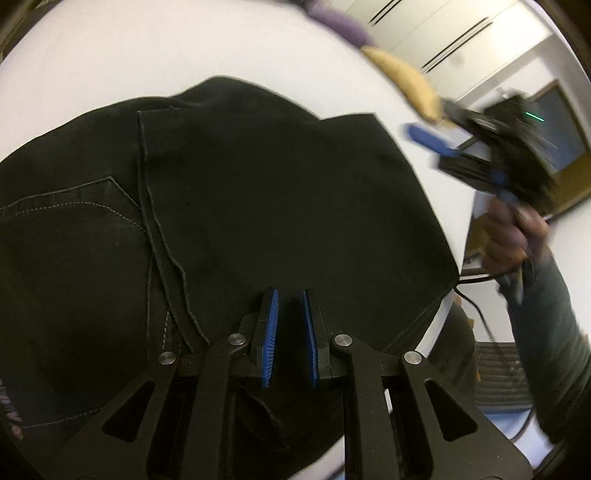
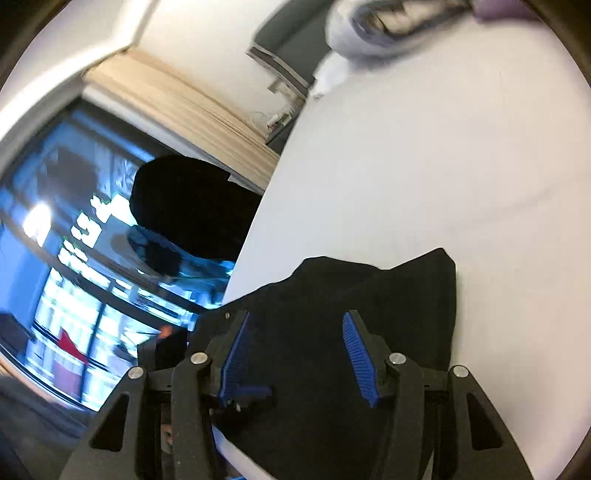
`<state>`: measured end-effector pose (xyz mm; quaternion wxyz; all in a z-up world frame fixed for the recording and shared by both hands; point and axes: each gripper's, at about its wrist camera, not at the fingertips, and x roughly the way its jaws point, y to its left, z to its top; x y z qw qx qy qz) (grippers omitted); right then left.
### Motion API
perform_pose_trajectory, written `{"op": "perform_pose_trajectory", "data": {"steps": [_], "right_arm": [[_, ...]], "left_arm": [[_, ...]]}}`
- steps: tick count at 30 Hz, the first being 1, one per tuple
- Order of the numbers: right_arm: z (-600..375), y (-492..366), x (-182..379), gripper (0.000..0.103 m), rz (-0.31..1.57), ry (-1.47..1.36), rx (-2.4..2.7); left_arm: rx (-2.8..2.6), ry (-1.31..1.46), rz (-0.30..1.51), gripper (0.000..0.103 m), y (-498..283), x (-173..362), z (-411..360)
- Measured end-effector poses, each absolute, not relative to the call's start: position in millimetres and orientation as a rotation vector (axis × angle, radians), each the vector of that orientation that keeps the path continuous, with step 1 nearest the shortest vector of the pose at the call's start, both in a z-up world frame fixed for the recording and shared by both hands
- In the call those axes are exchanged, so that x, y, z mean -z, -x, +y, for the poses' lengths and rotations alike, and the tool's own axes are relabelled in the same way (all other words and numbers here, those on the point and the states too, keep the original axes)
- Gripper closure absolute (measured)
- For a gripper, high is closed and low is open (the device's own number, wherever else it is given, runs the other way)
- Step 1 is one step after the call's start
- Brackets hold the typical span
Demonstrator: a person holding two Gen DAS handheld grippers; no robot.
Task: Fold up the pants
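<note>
Left gripper point(image 1: 290, 317) — its blue pads point(image 1: 271, 332) are standing nearly together with only a narrow slot between them, and no cloth is showing in that slot; the jaws are hovering over the black pants point(image 1: 258, 192) rather than pinching them. Right gripper point(image 2: 295, 354) — its pads point(image 2: 356, 350) are standing well apart, with dark fabric lying behind the gap but not pressed by either pad, so nothing is being held.

The pants are lying on the white table point(image 1: 110, 55), already doubled: a back pocket and seam stitching are showing at the left of the left wrist view, and a flat folded panel is covering the middle. Judged from this, both grippers are standing free because the fold has been laid and a fresh hold is being sought. In the left view the right gripper is appearing blurred above the table's far side, carried by a hand point(image 1: 506, 236) in a dark sleeve.

Hard to read: the pants' near edge is cut off beneath both gripper frames — how many layers are stacked cannot be told. The purple point(image 1: 340, 22) and tan point(image 1: 406, 81) items at the table's edge are too smeared to identify. Beyond the table, the right view is giving only streaked blue light and a dark shape.
</note>
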<state>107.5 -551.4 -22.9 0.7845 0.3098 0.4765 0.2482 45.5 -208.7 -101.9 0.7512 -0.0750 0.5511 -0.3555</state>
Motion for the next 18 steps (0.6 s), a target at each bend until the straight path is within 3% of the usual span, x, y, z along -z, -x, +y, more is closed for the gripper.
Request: {"op": "perform_pose_trajectory", "data": {"steps": [3, 6, 18], "right_arm": [[-558.8, -125.9, 64.9, 0.048, 1.138, -0.709, -0.489], [-570.8, -120.3, 83.9, 0.066, 1.154, -0.771, -0.487], [-553.4, -2.7, 78.7, 0.066, 1.146, -0.779, -0.569]], "left_arm": [[0.786, 0.182, 1.183, 0.09, -44.2, 105.6, -206.4], [0.789, 0.22, 1.195, 0.09, -46.4, 110.9, -195.2], [0.804, 0.212, 1.146, 0.09, -44.4, 115.6, -190.4]]}}
